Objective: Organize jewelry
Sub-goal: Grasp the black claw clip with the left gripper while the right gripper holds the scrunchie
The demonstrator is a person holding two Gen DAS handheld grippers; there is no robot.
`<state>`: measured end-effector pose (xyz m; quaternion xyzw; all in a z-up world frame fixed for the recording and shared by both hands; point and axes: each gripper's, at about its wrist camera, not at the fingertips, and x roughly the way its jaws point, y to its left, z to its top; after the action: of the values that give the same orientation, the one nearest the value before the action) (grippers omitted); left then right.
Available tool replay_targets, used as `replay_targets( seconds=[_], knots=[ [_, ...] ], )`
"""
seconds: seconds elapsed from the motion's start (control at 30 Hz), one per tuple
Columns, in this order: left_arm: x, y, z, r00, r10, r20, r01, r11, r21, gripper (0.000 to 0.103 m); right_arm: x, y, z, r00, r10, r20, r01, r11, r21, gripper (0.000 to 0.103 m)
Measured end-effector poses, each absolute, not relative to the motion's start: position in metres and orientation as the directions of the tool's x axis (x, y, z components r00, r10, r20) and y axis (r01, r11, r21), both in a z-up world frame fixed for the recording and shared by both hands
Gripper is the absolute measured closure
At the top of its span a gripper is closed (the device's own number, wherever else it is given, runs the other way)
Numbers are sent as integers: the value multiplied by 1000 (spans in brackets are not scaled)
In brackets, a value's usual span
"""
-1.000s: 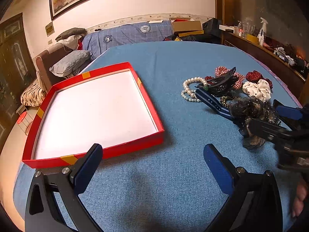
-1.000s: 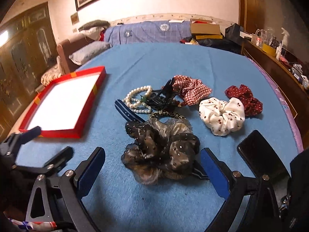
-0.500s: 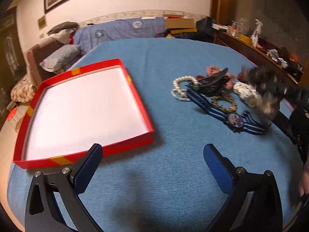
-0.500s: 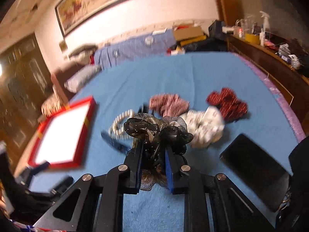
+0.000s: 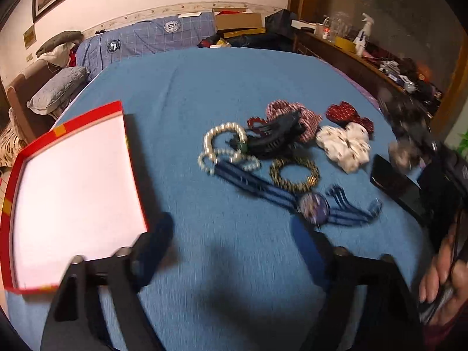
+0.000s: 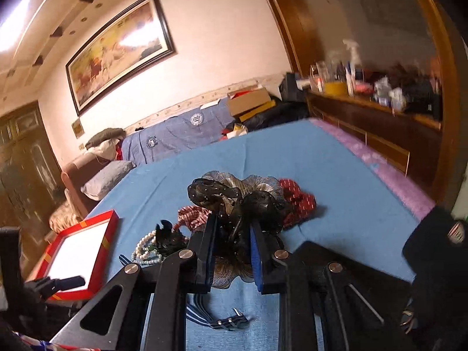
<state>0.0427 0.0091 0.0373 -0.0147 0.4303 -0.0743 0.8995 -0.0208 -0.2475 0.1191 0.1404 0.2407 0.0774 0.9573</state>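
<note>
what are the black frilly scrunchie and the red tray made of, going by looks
The black frilly scrunchie looks like sheer mesh or organza: semi-see-through ruffles with small pale dots and a slight bronze sheen. The red tray looks like cardboard: thin straight walls, a matte white inside and yellow tape-like patches at the corners, though coated board cannot be ruled out.

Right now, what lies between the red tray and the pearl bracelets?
Nothing: in the left wrist view, only bare blue cloth separates the red tray from the pearl bracelets.
</note>
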Motion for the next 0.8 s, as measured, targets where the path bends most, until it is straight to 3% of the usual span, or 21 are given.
replay_targets(
  seconds=[0.17, 0.27, 0.47, 0.6, 0.63, 0.73, 0.8],
  knots=[
    [74, -13, 42, 614, -139, -777, 156, 986, -53, 24, -13, -254, 110, 847, 268, -460, -97, 927, 363, 81],
    [87, -35, 46, 648, -116, -753, 173, 985, -2, 9, -16, -257, 111, 850, 282, -446, -107, 920, 377, 81],
    [119, -77, 34, 690, -13, -723, 208, 961, 182, 9, -15, -259, 109, 843, 305, -444, -122, 911, 394, 81],
    [144, -88, 20, 682, 10, -732, 205, 957, 204, 9, -14, -258, 109, 838, 314, -447, -127, 908, 400, 80],
    [147, -88, 18, 688, 21, -725, 195, 957, 213, 16, -14, -257, 109, 837, 315, -448, -128, 908, 399, 80],
    [158, -85, 10, 661, 8, -750, 199, 962, 186, 67, -14, -257, 107, 833, 319, -452, -132, 908, 398, 80],
    [158, -84, 12, 668, -12, -744, 198, 967, 162, 70, -12, -258, 108, 831, 323, -453, -133, 906, 402, 80]
  ],
)
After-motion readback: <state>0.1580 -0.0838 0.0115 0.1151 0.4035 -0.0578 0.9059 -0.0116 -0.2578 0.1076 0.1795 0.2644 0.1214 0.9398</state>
